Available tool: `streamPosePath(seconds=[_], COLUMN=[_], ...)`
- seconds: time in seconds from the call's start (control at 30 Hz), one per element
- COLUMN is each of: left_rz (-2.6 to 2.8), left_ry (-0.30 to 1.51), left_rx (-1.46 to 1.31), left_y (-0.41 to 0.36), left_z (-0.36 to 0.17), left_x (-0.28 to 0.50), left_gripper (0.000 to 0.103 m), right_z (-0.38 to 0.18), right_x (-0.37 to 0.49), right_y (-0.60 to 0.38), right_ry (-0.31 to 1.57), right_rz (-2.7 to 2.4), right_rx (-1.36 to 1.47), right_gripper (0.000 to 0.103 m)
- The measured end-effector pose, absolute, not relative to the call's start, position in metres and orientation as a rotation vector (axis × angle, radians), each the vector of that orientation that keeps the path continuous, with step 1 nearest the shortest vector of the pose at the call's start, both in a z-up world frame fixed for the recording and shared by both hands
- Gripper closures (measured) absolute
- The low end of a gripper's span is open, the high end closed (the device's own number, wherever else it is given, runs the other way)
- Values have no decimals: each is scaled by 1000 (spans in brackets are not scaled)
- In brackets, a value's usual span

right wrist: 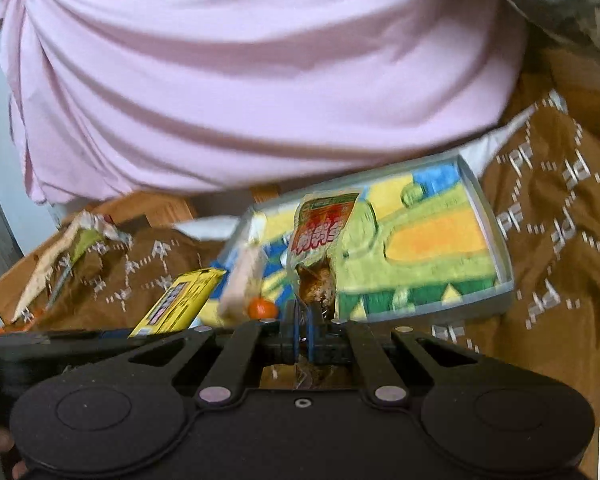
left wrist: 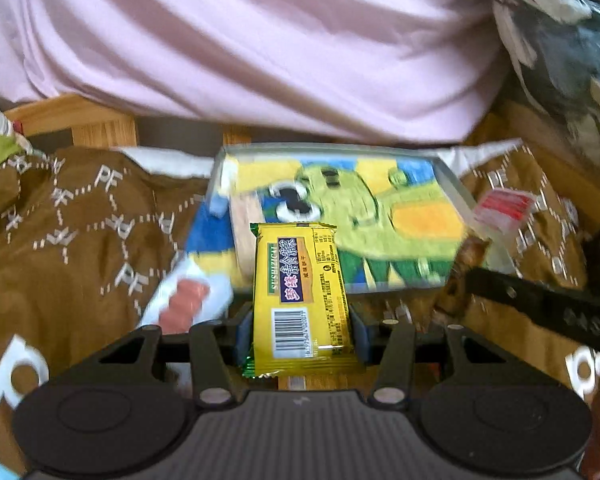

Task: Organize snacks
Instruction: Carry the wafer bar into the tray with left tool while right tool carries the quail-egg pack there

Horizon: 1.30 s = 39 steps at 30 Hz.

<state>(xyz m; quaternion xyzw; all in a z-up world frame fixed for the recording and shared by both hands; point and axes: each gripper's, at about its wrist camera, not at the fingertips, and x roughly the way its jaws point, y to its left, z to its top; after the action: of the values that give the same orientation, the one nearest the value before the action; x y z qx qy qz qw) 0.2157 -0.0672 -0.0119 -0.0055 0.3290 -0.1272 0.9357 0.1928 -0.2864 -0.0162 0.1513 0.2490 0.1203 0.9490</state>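
In left tool (left wrist: pixel 302 332): glossy yellow pkt (left wrist: pixel 302 292)

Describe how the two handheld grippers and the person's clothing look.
Both the left gripper and the right gripper are matte black, with ribbed bodies, two round discs, angled linkage arms on silver pivots, and blue finger pads. No cables show. The person wears a pale pink shirt.
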Motion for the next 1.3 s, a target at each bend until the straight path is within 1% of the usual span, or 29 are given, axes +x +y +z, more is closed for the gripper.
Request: streamPosePath(seconds=[0.13,0.3,0.47,0.6,0.7,0.97,1.3], left_rz=[-259,-267,-279,-285,-288,-300,-302], left_ry=[618,599,598,593,608,651,664], left_rx=[-23,-64,-87,-106,-130,-86,-25], left_y=[-72,-83,-92,-97,-101,-115,-125], left_z=[-5,-7,-14,-24,-33,-65,-78], left_x=[242,278,303,320,326,337,339], left_gripper=[50,50,50,50,50,50,50], right_z=[-8,-8,-19,-36,-42,-53,-68], right_x=[211,244,275,288,292,297,296], right_y=[-289,-296,-298,-299,-304,-328,-338], right_ry=[449,416,447,491,487,539,639], right_rz=[261,250,224,193,171,60,-66], right_rx=[287,326,360,365,381,430,417], right_gripper=[100,100,100,100,100,95,90])
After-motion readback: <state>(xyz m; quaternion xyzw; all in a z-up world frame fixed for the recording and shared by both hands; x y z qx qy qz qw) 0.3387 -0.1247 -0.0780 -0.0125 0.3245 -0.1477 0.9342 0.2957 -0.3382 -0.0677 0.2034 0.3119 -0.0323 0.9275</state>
